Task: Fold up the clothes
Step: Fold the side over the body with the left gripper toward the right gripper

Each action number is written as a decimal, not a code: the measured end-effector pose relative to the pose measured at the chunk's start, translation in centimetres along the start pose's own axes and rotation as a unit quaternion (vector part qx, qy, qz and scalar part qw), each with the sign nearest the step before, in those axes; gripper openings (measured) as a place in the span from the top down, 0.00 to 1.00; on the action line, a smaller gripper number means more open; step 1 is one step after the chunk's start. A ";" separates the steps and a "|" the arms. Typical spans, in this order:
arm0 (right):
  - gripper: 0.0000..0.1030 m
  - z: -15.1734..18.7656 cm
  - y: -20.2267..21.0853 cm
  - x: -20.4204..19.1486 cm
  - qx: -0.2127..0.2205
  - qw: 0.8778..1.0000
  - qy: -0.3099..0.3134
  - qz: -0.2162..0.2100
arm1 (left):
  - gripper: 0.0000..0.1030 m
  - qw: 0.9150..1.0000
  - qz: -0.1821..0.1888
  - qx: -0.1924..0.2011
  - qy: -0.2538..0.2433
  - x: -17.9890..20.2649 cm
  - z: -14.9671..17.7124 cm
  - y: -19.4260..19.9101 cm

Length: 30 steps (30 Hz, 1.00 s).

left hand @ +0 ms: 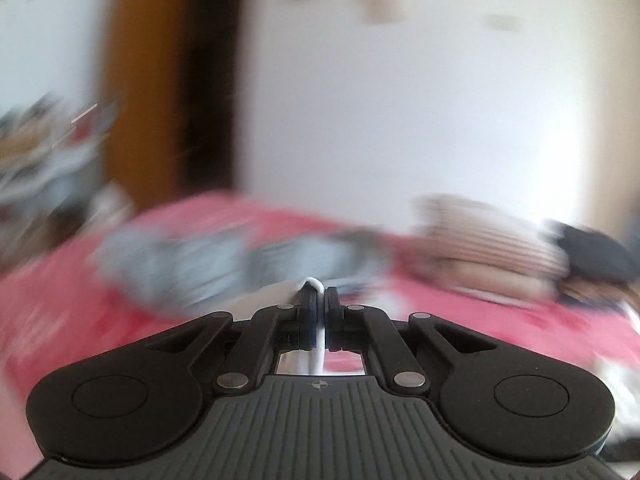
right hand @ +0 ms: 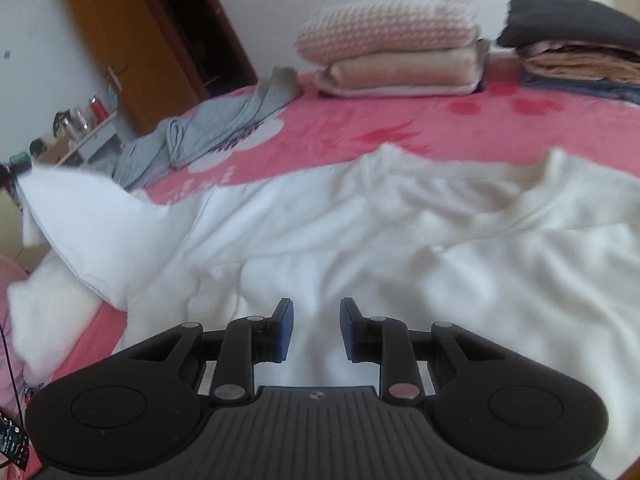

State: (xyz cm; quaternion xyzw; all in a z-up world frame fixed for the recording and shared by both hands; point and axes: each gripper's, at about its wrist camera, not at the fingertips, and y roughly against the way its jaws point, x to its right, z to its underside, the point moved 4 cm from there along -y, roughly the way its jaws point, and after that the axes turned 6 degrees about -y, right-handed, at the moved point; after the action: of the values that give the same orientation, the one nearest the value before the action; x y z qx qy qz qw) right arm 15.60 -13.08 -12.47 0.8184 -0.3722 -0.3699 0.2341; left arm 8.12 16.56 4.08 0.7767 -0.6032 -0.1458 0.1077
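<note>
While the left gripper point(left hand: 321, 312) is clamped on a thin fold of the white shirt point(right hand: 360, 248) — a ridge of white cloth shows squeezed between its pads point(left hand: 310, 320) — the right gripper point(right hand: 316, 330) hovers over the cloth with its jaws partly apart and nothing between them. The shirt lies spread across the near half of the pink bed point(right hand: 400, 120), its collar toward the bed's far edge and one sleeve point(right hand: 88, 224) lifted off toward the left edge. A crumpled grey garment point(right hand: 208, 132) sits near the far left corner, and two folded stacks point(right hand: 396, 56) rest along the far edge, well apart from the shirt.

The step in hand looks like carrying that pinched sleeve side over the body of the shirt. To do it well, the left grip should stay firm and travel in a low arc so the cloth lays down flat — not bunched. The right gripper could press or pinch the shirt near the intended crease to anchor it, since loose fabric will likely drag along otherwise. The left wrist view is blurred, so the landing spot is hard to judge.
</note>
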 end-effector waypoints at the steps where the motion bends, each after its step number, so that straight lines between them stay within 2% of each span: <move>1: 0.73 0.0 0.8 0.4 0.002 1.000 -0.004 0.003 | 0.99 0.999 0.032 0.003 -0.030 2.7 0.2 0.5; 3: 0.73 0.1 2.3 1.5 0.008 1.000 -0.013 0.012 | 0.94 0.990 0.106 -0.029 -0.091 8.2 2.1 0.5; 4: 0.73 0.2 3.0 2.0 0.010 1.000 -0.018 0.018 | 0.85 0.980 0.140 -0.062 -0.126 10.7 3.9 -0.1; 5: 0.73 0.4 3.7 2.6 0.011 0.999 -0.024 0.022 | 0.72 0.967 0.171 -0.099 -0.161 13.2 6.0 -0.7; 6: 0.73 0.6 4.1 3.2 0.010 0.999 -0.033 0.024 | 0.67 0.954 0.194 -0.134 -0.186 15.1 8.1 -1.2; 7: 0.73 0.9 4.4 4.0 0.007 0.999 -0.046 0.026 | 0.66 0.944 0.205 -0.163 -0.200 16.5 10.1 -1.8; 8: 0.73 1.1 4.5 4.6 0.002 0.998 -0.060 0.026 | 0.66 0.938 0.210 -0.182 -0.206 17.3 11.9 -2.1; 9: 0.73 1.3 4.6 5.2 -0.004 0.997 -0.075 0.026 | 0.66 0.936 0.209 -0.192 -0.208 17.5 13.2 -2.3; 12: 0.73 1.7 4.7 6.3 -0.009 0.993 -0.115 0.010 | 0.63 0.938 0.215 -0.196 -0.190 16.6 14.5 -1.9; 14: 0.73 1.6 4.6 6.4 -0.011 0.991 -0.132 -0.007 | 0.54 0.940 0.216 -0.187 -0.187 16.0 14.5 -1.3; 19: 0.72 0.6 3.9 3.6 -0.002 0.994 -0.099 -0.042 | 0.51 0.942 0.195 -0.176 -0.209 15.4 14.9 -0.1; 22: 0.67 -0.1 3.1 -1.0 0.014 0.998 -0.016 -0.065 | 0.51 0.942 0.183 -0.183 -0.212 14.6 15.2 -0.1; 24: 0.63 0.3 2.1 -4.7 0.020 0.995 0.067 -0.069 | 0.51 0.943 0.174 -0.185 -0.214 13.6 15.3 0.3; 27: 0.63 1.2 0.4 -9.9 0.023 0.979 0.189 -0.071 | 0.51 0.944 0.165 -0.184 -0.220 12.4 15.6 0.8; 30: 0.60 2.7 -1.9 -13.1 0.018 0.960 0.273 -0.062 | 0.51 0.942 0.157 -0.194 -0.223 11.3 16.1 0.9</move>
State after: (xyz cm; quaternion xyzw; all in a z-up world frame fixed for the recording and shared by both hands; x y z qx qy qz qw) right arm 8.41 -2.00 -9.74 0.9137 -0.2492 -0.1393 0.2891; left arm 4.15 5.51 -11.78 0.5839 -0.6863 -0.4101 0.1406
